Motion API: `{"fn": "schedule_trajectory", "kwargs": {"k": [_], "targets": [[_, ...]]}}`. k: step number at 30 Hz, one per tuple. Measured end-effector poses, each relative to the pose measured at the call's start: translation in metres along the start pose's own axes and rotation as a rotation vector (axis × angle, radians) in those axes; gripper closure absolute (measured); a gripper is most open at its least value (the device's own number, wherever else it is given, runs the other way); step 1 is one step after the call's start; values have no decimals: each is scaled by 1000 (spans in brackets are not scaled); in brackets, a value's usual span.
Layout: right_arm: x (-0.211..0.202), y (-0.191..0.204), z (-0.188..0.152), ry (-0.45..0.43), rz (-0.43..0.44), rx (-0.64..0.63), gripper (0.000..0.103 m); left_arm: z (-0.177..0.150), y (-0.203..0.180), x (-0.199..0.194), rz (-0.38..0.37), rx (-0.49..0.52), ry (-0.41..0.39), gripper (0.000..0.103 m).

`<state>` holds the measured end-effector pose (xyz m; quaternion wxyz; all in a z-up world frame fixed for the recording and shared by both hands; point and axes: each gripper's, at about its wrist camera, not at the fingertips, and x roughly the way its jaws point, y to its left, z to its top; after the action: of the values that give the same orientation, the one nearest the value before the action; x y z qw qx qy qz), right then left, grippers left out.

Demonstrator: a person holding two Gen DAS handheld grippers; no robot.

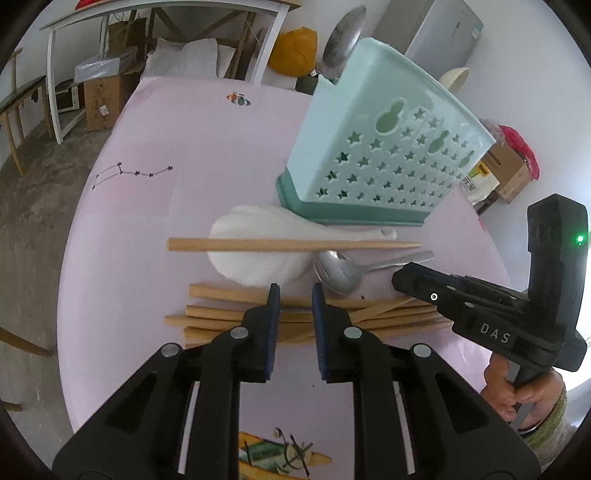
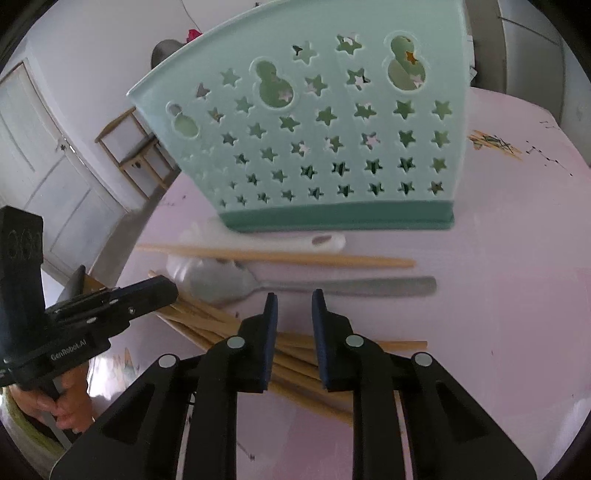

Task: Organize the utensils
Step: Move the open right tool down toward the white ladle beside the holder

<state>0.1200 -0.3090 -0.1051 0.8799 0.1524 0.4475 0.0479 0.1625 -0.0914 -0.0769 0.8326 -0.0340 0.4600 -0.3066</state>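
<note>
A mint-green star-holed utensil caddy (image 1: 376, 147) (image 2: 314, 129) stands on the pink table (image 1: 166, 221), with a metal spoon (image 1: 341, 40) upright in it. In front of it lie a white ceramic spoon (image 1: 258, 236), a single wooden chopstick (image 1: 295, 244) (image 2: 277, 256), and a metal spoon (image 1: 338, 271) (image 2: 332, 286). Nearest to me is a pile of wooden chopsticks (image 1: 221, 306) (image 2: 295, 354). My left gripper (image 1: 295, 290) (image 2: 173, 291) hovers over the pile's middle, its jaws narrowly apart and pressing on nothing. My right gripper (image 2: 293, 295) (image 1: 399, 277) is over the pile's right part, also narrowly apart.
A hand (image 1: 517, 395) holds the right gripper's handle. Beyond the table's far edge are a white-framed table (image 1: 166, 18), a cardboard box (image 1: 103, 99), a yellow bag (image 1: 293, 51) and a grey fridge (image 1: 447, 33). A white door (image 2: 48, 166) stands left.
</note>
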Motion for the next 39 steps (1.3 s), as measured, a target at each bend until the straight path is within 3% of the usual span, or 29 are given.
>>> {"fn": "schedule_trajectory", "kwargs": {"k": [7, 14, 22, 24, 29, 39], "targets": [[-10, 3, -21, 11, -2, 13, 84, -11, -3, -2, -7, 7, 35, 87], [-16, -6, -26, 4, 25, 60, 84, 5, 5, -19, -8, -19, -58, 87], [-24, -2, -11, -43, 46, 40, 82, 39, 26, -21, 105, -36, -131, 86], [-21, -2, -1, -57, 49, 45, 82, 48, 31, -15, 138, -25, -122, 86], [-14, -2, 17, -67, 63, 63, 82, 61, 42, 18, 176, 1, -14, 86], [8, 23, 46, -52, 46, 7, 82, 43, 38, 13, 61, 78, 51, 86]]}}
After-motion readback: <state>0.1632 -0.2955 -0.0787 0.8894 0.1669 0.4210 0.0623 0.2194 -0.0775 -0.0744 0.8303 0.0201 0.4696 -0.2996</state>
